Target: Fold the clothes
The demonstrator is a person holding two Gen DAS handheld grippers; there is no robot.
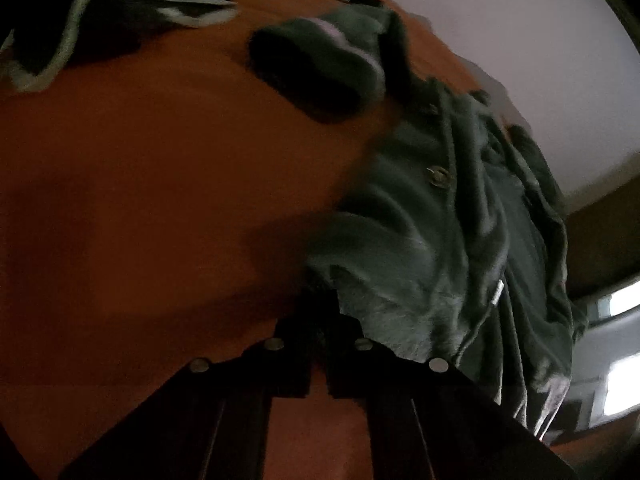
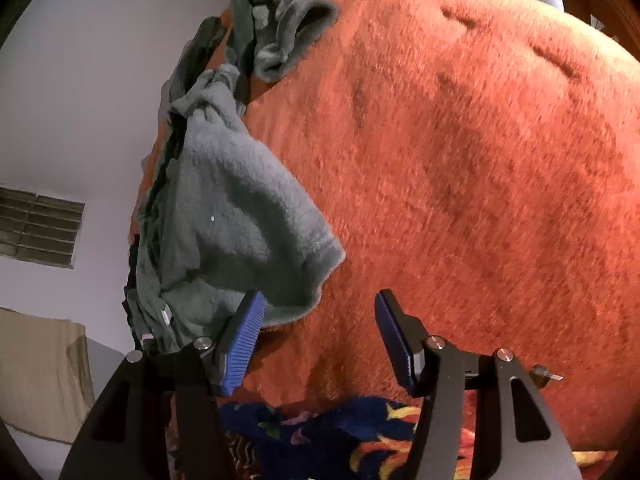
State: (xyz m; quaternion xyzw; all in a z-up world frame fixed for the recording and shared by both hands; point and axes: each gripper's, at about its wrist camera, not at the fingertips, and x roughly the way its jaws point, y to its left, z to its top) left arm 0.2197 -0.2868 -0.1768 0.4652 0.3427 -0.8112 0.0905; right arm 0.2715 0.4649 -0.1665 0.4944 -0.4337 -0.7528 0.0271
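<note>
A grey-green fleece garment [image 2: 232, 220] lies crumpled along the left edge of an orange fuzzy blanket [image 2: 460, 160], one sleeve [image 2: 280, 28] bunched at the far end. My right gripper [image 2: 320, 320] is open just above the blanket. Its left blue pad [image 2: 244, 340] touches the garment's near hem and nothing sits between the pads. The left wrist view is dark. There the same buttoned garment [image 1: 440, 240] fills the right side. My left gripper [image 1: 320, 312] has its fingers pressed together at the garment's lower corner and seems shut on the hem.
A dark garment with pale trim [image 1: 80, 20] lies at the far left of the blanket [image 1: 160, 200]. A blue flame-patterned cover [image 2: 320, 428] shows below the right gripper. A white wall with a glass-block window [image 2: 40, 224] and a beige cloth [image 2: 40, 372] lie beyond the bed's left edge.
</note>
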